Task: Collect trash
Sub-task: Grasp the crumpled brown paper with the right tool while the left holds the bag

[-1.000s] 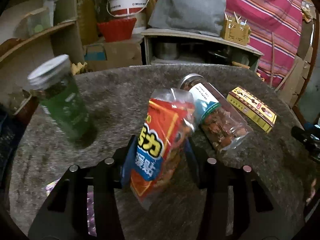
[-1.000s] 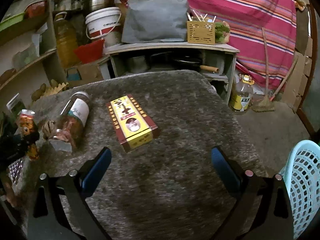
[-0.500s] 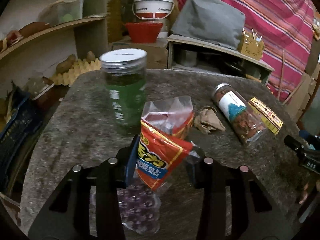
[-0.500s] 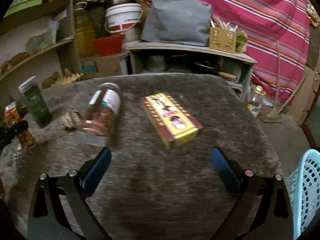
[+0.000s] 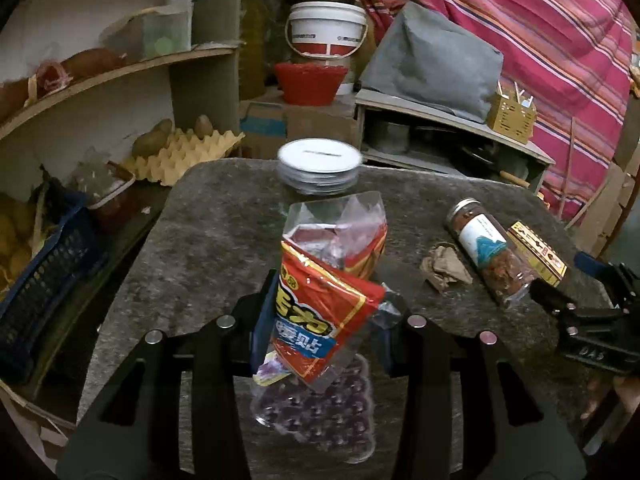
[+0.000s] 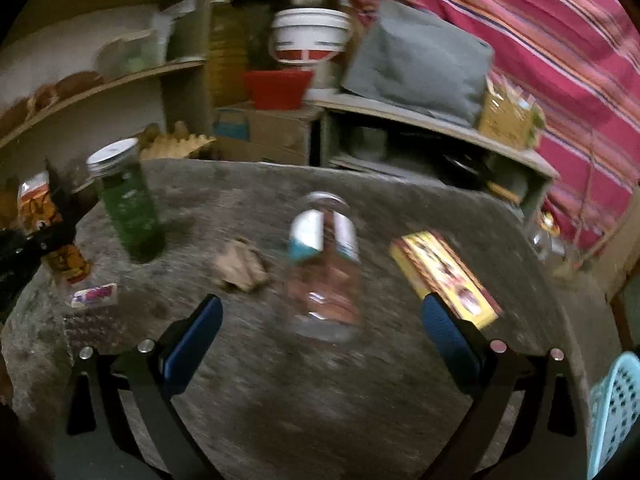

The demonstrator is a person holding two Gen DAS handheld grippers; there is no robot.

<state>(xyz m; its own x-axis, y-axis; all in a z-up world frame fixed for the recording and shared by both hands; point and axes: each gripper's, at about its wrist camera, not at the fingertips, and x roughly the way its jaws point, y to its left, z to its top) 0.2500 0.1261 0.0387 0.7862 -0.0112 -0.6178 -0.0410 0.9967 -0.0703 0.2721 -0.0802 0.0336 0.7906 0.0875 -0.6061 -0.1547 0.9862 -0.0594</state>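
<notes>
Left wrist view: left tongs [image 5: 320, 316] are clenched on the red snack wrapper [image 5: 320, 304], which is held clear of the worktop [image 5: 208, 232]. Their jaws have just closed a little further, with the wrapper between them. Compared with a second ago the view has swung: the green jar [image 5: 318, 164], then off to the left, now stands straight behind the wrapper. A clear blister sheet with purple beads [image 5: 320, 416] now shows on the worktop below the wrapper. A crumpled brown scrap [image 5: 444, 266] lies just beside the toppled clear jar [image 5: 492, 256], with the yellow box [image 5: 538, 252] beyond it. The right tongs [image 5: 560, 280] enter at the right edge.

Right wrist view (blurred): right tongs [image 6: 320, 332] are released and empty, jaws wide. A second ago the yellow box [image 6: 444, 276] sat between them; now the toppled jar [image 6: 324, 264] does. The light blue basket [image 6: 616, 408] shows at the lower right, off the worktop.

Judgement: one piece of trash is secured on the left and not yet binned. The basket is probably its destination. The brown scrap and blister sheet remain to be collected.
</notes>
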